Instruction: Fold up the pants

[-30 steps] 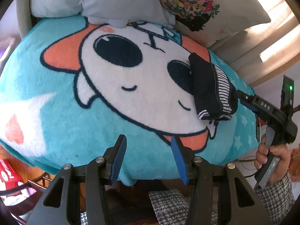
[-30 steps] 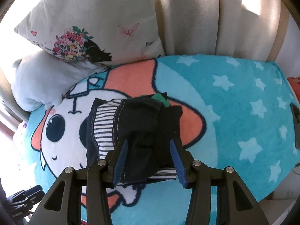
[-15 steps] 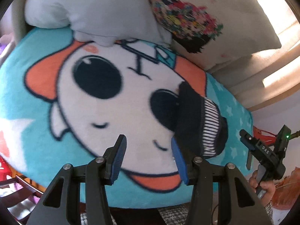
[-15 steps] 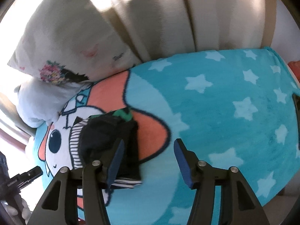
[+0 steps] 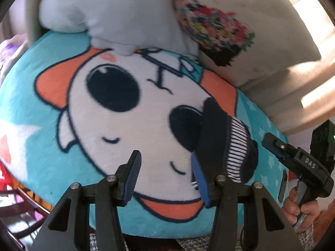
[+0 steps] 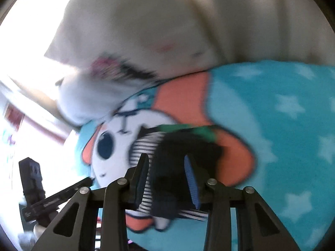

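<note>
Pants lie folded in a dark bundle on the blanket mid-bed, nr its right edge. Left gripper & right gripper: fingers apart, empty. Fabric looks soft, light, floppy; best pinched at folded edge.

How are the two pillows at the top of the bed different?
The plain pillow is pale and has no picture, while the flowery pillow shows bright flowers with a black patch below them. The plain pillow lies on the blanket, its bottom edge over the cartoon face; the flowery pillow leans up behind it, toward the curtain. Both are soft, light-coloured and at the same end of the bed.
</note>
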Demonstrator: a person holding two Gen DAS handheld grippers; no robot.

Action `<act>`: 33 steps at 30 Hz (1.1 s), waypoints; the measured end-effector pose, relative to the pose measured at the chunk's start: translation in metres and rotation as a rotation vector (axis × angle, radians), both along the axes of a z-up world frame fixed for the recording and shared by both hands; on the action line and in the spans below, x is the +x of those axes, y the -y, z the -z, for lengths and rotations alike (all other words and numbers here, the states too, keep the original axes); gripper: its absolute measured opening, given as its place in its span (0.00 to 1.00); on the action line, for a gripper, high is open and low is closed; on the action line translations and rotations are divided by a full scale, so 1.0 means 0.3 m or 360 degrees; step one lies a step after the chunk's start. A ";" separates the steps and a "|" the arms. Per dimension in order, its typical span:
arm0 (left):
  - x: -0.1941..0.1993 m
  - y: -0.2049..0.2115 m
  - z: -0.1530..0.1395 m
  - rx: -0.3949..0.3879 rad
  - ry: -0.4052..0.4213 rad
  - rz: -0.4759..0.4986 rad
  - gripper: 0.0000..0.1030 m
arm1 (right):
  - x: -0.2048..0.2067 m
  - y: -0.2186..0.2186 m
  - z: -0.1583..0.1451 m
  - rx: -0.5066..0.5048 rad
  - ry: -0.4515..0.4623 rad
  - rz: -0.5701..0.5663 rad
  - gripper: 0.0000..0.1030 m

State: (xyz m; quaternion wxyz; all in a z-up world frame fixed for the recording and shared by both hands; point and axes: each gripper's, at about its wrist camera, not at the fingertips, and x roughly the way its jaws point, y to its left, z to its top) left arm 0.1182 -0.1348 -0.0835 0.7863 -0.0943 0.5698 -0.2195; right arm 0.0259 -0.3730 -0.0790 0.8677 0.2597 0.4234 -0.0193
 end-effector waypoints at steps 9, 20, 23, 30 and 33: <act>-0.018 -0.115 0.018 0.0041 -0.0024 -0.0164 0.47 | 0.047 0.025 0.041 -0.0084 -0.0046 0.0076 0.38; 0.050 -0.012 0.105 -0.0060 -0.0171 -0.0093 0.47 | -0.094 0.173 0.043 -0.0110 -0.0065 0.0283 0.42; 0.084 0.073 0.116 -0.0133 -0.0213 -0.0005 0.47 | -0.132 0.185 0.077 -0.0068 -0.0073 0.0260 0.54; 0.178 0.311 0.119 -0.0339 -0.0192 0.0281 0.47 | -0.087 0.173 0.158 0.0039 -0.0092 0.0158 0.68; 0.203 0.373 0.172 -0.0341 -0.0235 0.0346 0.58 | -0.051 0.167 0.195 0.0049 -0.0116 0.0137 0.68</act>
